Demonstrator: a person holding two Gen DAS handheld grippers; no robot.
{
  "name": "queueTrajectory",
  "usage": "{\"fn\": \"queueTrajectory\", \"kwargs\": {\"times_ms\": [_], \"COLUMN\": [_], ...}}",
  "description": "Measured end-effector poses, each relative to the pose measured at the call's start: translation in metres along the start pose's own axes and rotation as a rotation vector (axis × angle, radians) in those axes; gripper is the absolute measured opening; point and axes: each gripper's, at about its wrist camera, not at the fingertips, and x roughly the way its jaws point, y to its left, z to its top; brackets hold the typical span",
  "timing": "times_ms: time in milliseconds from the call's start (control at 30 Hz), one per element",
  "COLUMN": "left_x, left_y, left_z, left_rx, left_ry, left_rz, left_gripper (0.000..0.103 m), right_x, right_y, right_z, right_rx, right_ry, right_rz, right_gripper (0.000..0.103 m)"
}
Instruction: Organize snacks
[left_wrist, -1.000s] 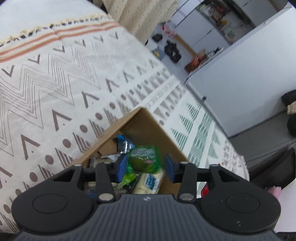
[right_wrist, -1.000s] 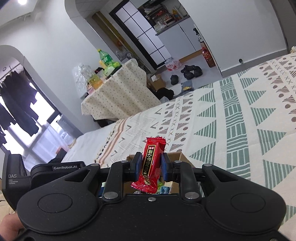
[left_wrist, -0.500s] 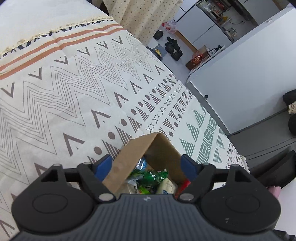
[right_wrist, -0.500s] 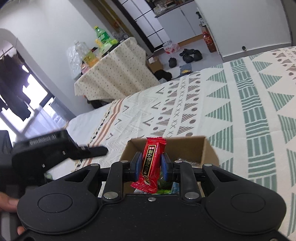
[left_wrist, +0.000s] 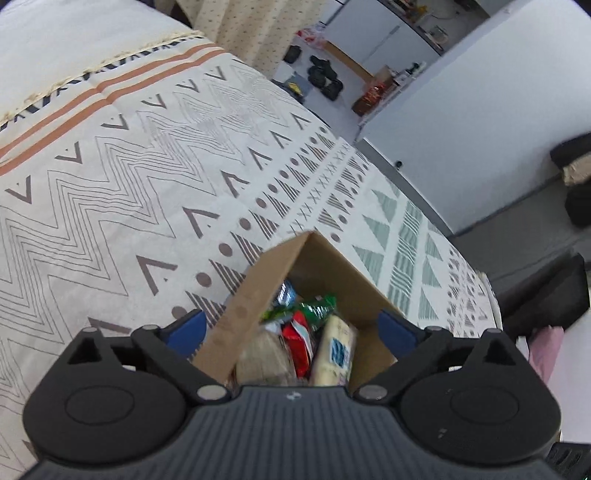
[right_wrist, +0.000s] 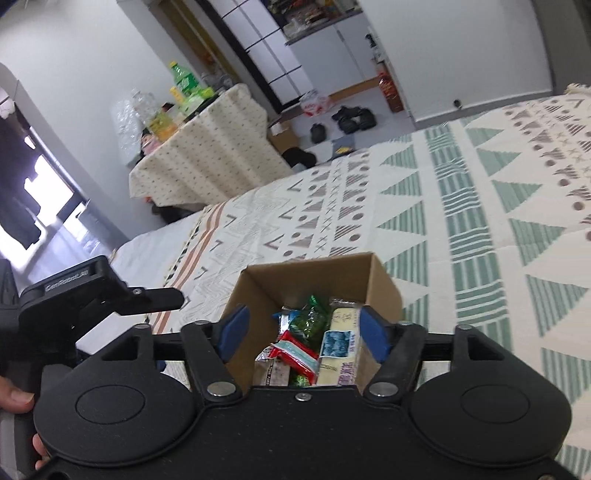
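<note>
Both my tools hang over the cardboard box (right_wrist: 382, 284) sitting on the patterned bedspread (left_wrist: 122, 192): the left tool (left_wrist: 291, 328) has its jaws opening wide with nothing pinched, and the right tool (right_wrist: 303, 332) is opening too, its pads clear of everything. The snacks lie loose inside the box, a red packet (right_wrist: 295, 349) on top beside a pale bar (right_wrist: 341, 343) and a green wrapper (right_wrist: 310, 319). I judge them light, crinkly and slick, best pinched across the flat middle rather than by a sealed end; the box wall is thin and would flex if gripped.
</note>
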Motion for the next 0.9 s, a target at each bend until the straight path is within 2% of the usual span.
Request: {"fn": "queueTrajectory", "kwargs": {"times_ms": [200,267,367,500,667,833,900], "left_x": [-0.031,-0.041,-0.06,-0.085,-0.111,-0.136,-0.144], "left_y": [-0.009,-0.01,-0.01,-0.014,-0.024,-0.034,-0.036], "left_z": [-0.018,-0.024,-0.035,-0.049,-0.07,-0.089,-0.094], "left_rx": [0.05,0.054,0.064,0.11,0.178,0.272,0.284], "left_ry": [-0.032,-0.043,-0.074,-0.119,-0.128,-0.142,-0.14], "left_rz": [-0.006,-0.01,-0.019,-0.024,-0.029,-0.021,-0.02], "left_gripper": [0.103,0.103,0.103,0.103,0.103,0.103,0.103], "right_x": [-0.032,-0.044,-0.061,-0.086,-0.112,-0.136,-0.146], "right_y": [0.006,0.008,0.01,0.007,0.011,0.018,0.022], "right_z": [-0.004,-0.007,-0.01,-0.015,-0.02,-0.022,-0.025], "right_rx": [-0.015,-0.025,-0.035,-0.01,-0.025,-0.02,-0.041], "right_ry": [-0.077,-0.108,-0.127,-0.162,-0.167,-0.155,-0.167], "right_rz": [-0.045,-0.1,-0.143,-0.154,-0.16,-0.128,-0.145], "right_gripper": [0.09,0.095,0.096,0.099,0.099,0.099,0.099]}}
